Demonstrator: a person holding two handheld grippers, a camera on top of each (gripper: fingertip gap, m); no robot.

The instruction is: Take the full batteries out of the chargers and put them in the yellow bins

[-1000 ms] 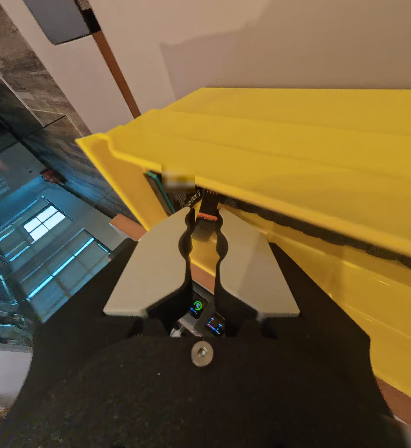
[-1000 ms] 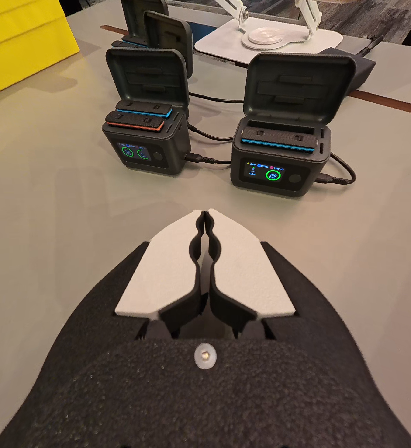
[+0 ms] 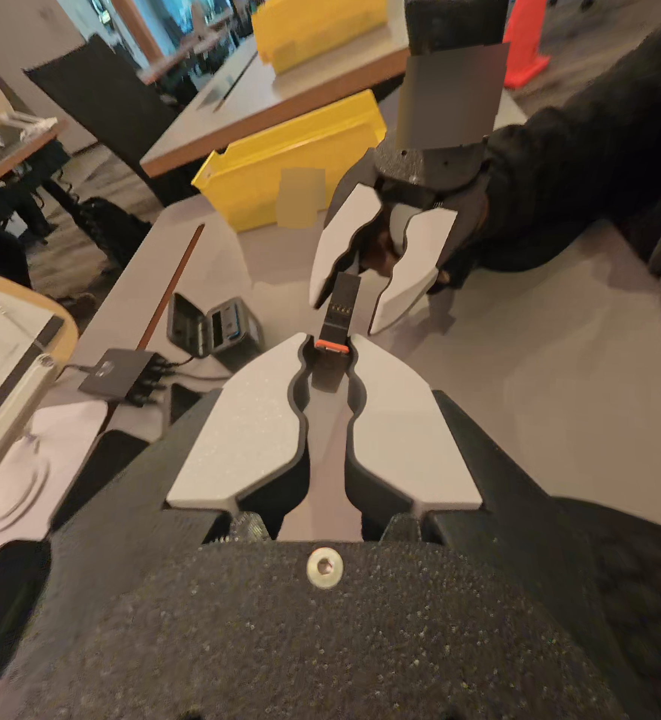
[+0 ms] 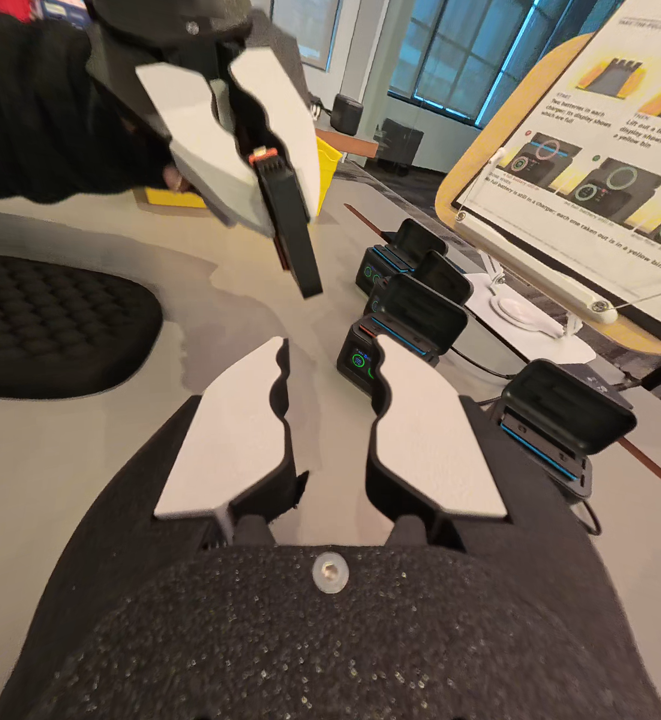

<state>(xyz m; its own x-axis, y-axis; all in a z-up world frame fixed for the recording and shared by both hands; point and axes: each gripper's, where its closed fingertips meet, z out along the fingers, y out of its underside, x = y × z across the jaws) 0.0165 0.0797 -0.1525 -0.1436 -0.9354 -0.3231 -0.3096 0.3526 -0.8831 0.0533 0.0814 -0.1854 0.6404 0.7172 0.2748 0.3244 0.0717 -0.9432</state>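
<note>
My left gripper [image 3: 328, 343] is shut on a black battery with an orange stripe [image 3: 338, 311] and holds it in the air over the grey table. My right gripper [image 3: 344, 317] faces it, open, with its fingers on either side of the battery's far end. In the right wrist view, my right gripper [image 4: 330, 346] is open and empty; the left gripper [image 4: 282, 222] holds the battery [image 4: 297, 249] tilted down, above and ahead. A yellow bin [image 3: 293, 171] stands behind on the table. Several open chargers [image 4: 360, 362] with blue-striped batteries sit at the right.
An instruction board [image 4: 593, 175] on a white stand rises behind the chargers. A black mesh pad [image 4: 48, 323] lies at the left. A power hub [image 3: 114, 374] with cables and one open charger [image 3: 219, 331] lie left. A second yellow bin [image 3: 313, 35] sits on a far table. My hands' fingertips stand some 6 centimetres from each other.
My left gripper has swung away from the yellow bin and out over the table, still holding the battery. My right gripper has opened and risen from the table to face it.
</note>
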